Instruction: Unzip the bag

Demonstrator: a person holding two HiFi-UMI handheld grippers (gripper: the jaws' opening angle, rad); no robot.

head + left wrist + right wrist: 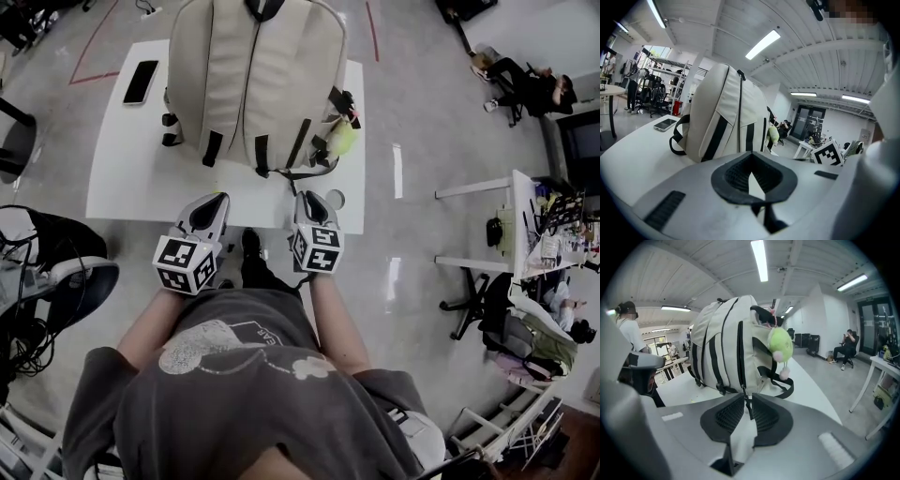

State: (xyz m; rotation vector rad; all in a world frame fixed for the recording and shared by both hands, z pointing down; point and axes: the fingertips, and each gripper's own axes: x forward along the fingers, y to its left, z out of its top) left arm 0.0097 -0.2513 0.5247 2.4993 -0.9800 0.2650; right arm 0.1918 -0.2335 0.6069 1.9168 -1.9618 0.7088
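Note:
A beige backpack (253, 84) (722, 117) (722, 343) with black straps stands on a white table (122, 178). A green plush charm (343, 139) (780, 344) hangs on its right side. A black zip line runs down its front to a thin black zipper pull (747, 411) at the base. My right gripper (303, 195) (745, 399) is at the bag's bottom edge, its jaws almost together with the pull between the tips. My left gripper (219, 199) (751, 157) hovers short of the bag near the table's front edge, tips touching, holding nothing.
A black phone (141, 82) (664, 124) lies on the table left of the bag. An office chair (66, 272) stands at my left. A white desk (520, 216) with clutter is at the right. A person (525, 89) sits far off.

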